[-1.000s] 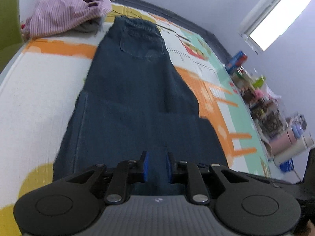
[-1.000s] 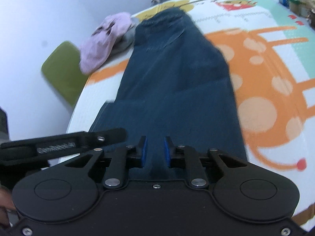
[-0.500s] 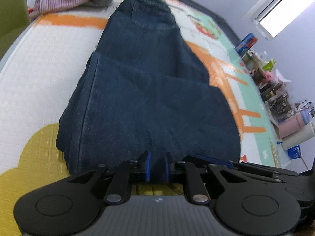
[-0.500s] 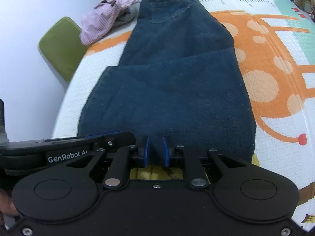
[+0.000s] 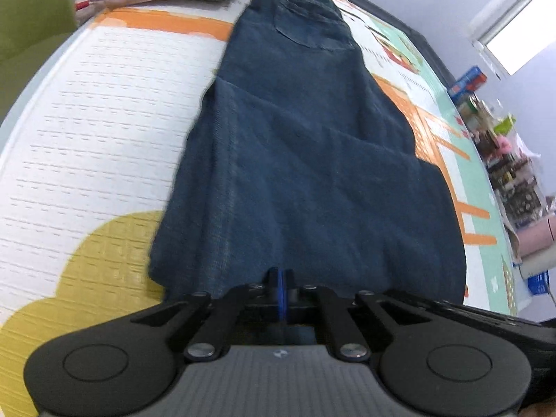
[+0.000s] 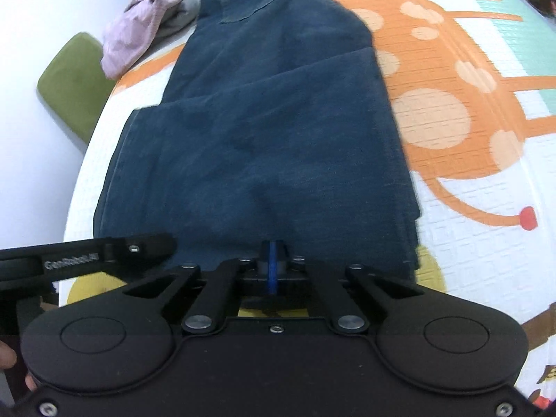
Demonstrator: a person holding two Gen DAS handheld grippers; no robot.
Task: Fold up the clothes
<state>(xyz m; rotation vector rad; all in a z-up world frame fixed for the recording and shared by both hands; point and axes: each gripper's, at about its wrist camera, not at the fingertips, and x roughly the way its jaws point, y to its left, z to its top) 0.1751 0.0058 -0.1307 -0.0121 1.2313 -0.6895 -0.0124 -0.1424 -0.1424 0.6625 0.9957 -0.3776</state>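
Jeans (image 5: 305,173) flat on the play mat (image 5: 104,132), waistband far at 12 o'clock, doubled hem end nearest. Left gripper (image 5: 282,283) & right gripper (image 6: 272,260) side by side at that near edge, both w/ jaws pressed together; whether fabric's pinched, can't tell. Pink garment (image 6: 146,27) heaped at 11 o'clock, green chair (image 6: 69,83) beyond mat edge. Clutter (image 5: 500,146) at 3 o'clock.

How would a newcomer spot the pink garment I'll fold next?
Start from the patterned play mat and follow the dark blue jeans to their far, pocketed end. Beside it, near the green chair, lies the pink garment: crumpled in a heap, pale and striped, unlike the flat jeans.
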